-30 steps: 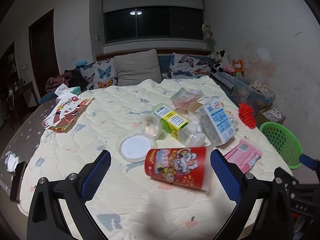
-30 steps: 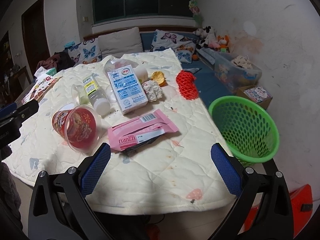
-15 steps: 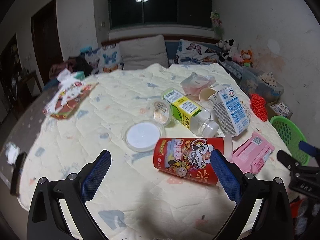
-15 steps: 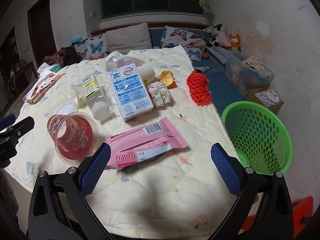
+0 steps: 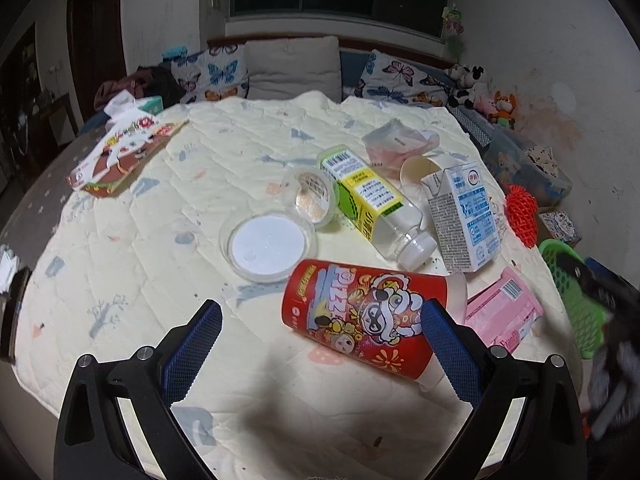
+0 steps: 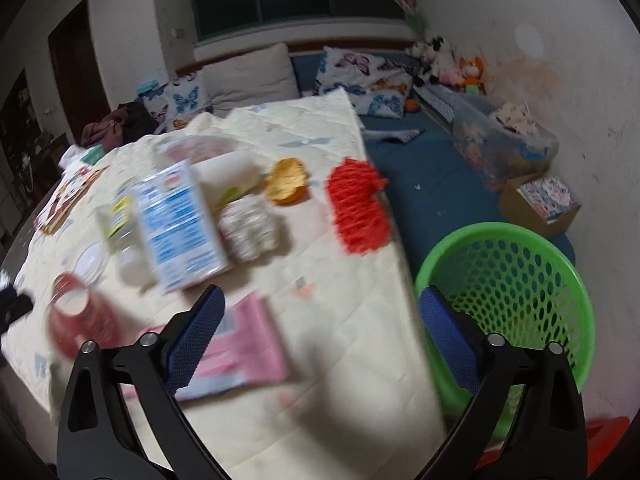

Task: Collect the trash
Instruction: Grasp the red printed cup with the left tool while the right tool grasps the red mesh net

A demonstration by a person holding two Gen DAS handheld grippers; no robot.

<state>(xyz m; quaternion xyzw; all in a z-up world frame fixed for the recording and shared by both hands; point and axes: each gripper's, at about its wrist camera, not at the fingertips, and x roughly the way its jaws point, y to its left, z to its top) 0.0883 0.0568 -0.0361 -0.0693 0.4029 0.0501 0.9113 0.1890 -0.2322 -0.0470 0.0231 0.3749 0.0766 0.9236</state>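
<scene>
Red pizza cup (image 5: pixel 372 320) on its side near table's front edge, milk carton (image 5: pixel 464 216), clear bottle (image 5: pixel 376 208) and pink wrapper (image 5: pixel 500 312) toward right edge. Left gripper (image 5: pixel 320 344) released, now closer over cup than a second ago, cup partly between jaws, pads not touching. Right gripper (image 6: pixel 320 336) released, jaws just been closing slightly, nothing between them; it has swung toward right edge, beside green basket (image 6: pixel 508 300) on floor. Basket looks empty: collecting barely begun, cup likely first.

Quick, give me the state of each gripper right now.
Left gripper: open, holding nothing; the red pizza cup lies ahead.
Right gripper: open, jaws just closing slightly, holding nothing.
</scene>
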